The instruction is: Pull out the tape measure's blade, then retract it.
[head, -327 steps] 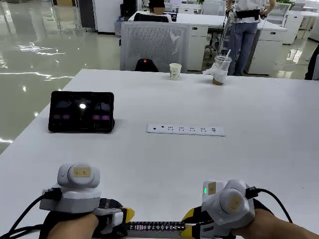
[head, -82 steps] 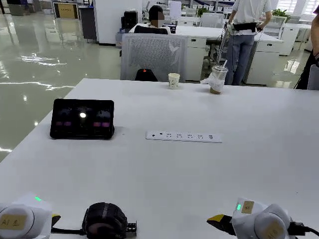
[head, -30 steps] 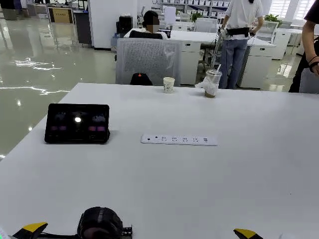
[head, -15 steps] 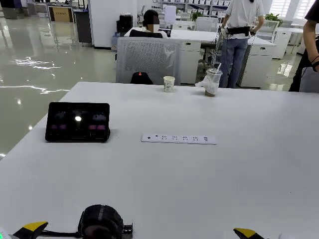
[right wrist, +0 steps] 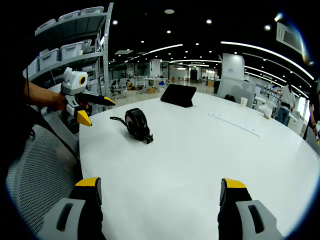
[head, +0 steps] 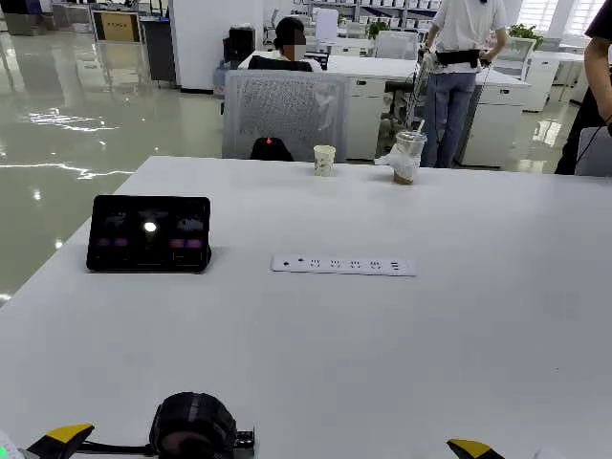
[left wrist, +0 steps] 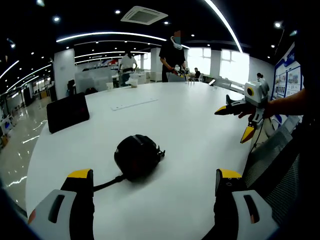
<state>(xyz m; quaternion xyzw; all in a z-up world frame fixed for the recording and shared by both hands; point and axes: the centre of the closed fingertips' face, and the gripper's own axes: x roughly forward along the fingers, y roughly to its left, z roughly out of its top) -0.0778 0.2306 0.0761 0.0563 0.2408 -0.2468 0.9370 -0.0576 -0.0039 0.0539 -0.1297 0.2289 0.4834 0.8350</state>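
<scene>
Tape measure lies on white table near its front edge, blade retracted, strap trailing toward left gripper; that gripper's jaws wide apart, near it, not gripping; right gripper jaws also apart, well aside, holding nothing.

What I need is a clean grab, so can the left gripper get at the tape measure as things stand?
Probably yes. The left gripper is open and the tape measure lies on the white table just ahead of its jaws, with nothing between; only its thin black strap trails toward one jaw.
</scene>
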